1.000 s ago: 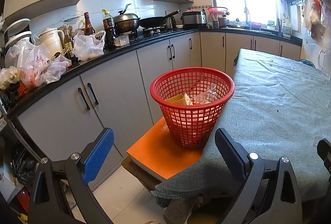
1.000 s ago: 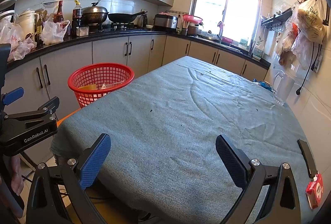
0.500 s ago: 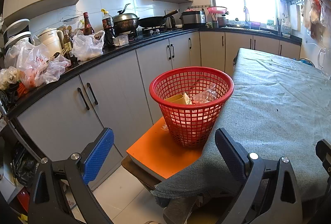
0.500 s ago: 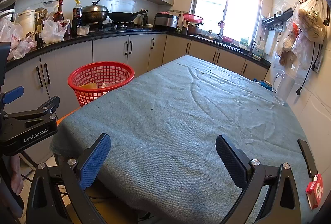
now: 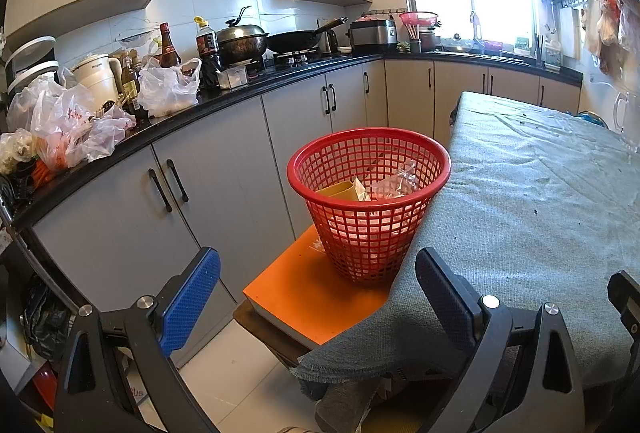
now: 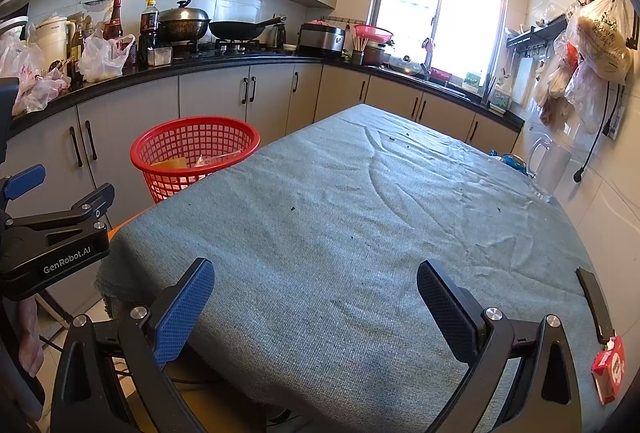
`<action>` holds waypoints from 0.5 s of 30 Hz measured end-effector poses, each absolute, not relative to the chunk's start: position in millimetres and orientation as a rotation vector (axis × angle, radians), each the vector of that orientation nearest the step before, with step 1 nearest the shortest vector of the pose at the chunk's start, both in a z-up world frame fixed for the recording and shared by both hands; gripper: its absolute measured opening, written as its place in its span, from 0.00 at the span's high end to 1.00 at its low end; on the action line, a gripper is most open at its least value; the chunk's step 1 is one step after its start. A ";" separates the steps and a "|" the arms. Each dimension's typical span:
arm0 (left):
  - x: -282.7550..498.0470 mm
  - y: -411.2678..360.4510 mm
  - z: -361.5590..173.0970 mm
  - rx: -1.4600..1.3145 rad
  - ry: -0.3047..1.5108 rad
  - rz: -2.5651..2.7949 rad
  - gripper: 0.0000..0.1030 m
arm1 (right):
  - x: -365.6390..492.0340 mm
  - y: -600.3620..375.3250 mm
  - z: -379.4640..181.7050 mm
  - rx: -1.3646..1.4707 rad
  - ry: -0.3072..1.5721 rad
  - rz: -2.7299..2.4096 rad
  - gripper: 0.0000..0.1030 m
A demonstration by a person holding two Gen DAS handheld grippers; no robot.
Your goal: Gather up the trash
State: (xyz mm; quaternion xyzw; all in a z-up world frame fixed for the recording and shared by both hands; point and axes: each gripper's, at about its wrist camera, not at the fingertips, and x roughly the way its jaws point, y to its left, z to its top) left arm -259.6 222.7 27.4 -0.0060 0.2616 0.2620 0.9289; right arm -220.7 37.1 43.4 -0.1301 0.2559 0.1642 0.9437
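Note:
A red mesh basket [image 5: 370, 205] stands on an orange stool [image 5: 308, 297] beside the table; inside lie a yellow carton [image 5: 340, 190] and clear plastic wrap [image 5: 396, 183]. My left gripper [image 5: 318, 297] hangs open in front of the basket, nothing between its fingers. My right gripper [image 6: 316, 307] is open too, low over the near edge of the grey-clothed table [image 6: 360, 213]. The basket [image 6: 194, 153] shows at the left in the right wrist view. A small red and white packet [image 6: 610, 367] lies at the table's right edge, with a black flat bar [image 6: 594, 305] just beyond it.
A black counter [image 5: 192, 105] with plastic bags, bottles, a kettle, a pot and a wok runs along the left and back walls over grey cabinets. A glass jug [image 6: 548, 169] stands at the table's far right. Bags hang on the right wall. White floor tiles [image 5: 236, 373] lie below.
Almost nothing differs; both views shift only slightly. Both grippers stay open and empty in the same places.

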 end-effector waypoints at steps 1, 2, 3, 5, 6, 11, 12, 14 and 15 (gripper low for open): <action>-259.9 222.8 27.1 -0.012 0.536 0.536 0.05 | -220.8 37.4 43.6 -0.265 0.522 0.334 0.00; -259.5 222.8 27.4 -0.014 0.536 0.536 0.05 | -220.8 36.6 42.8 -0.266 0.523 0.334 0.00; -260.0 222.8 26.7 -0.014 0.536 0.536 0.05 | -219.5 35.8 41.7 -0.267 0.524 0.335 0.00; -259.5 222.7 27.4 -0.013 0.536 0.536 0.05 | -219.4 36.0 41.9 -0.267 0.523 0.336 0.00; -259.8 222.6 26.7 -0.013 0.537 0.536 0.05 | -219.4 36.0 41.8 -0.267 0.523 0.335 0.00; -258.3 222.3 25.5 -0.011 0.538 0.529 0.05 | -218.8 35.3 40.8 -0.265 0.527 0.332 0.00; -257.1 221.7 24.8 -0.007 0.540 0.526 0.05 | -216.7 34.1 38.8 -0.263 0.533 0.332 0.00; -253.3 218.8 24.2 0.009 0.551 0.519 0.05 | -210.8 29.8 35.6 -0.245 0.559 0.341 0.00; -250.8 218.4 24.9 0.015 0.556 0.517 0.05 | -208.0 27.1 34.4 -0.237 0.569 0.343 0.00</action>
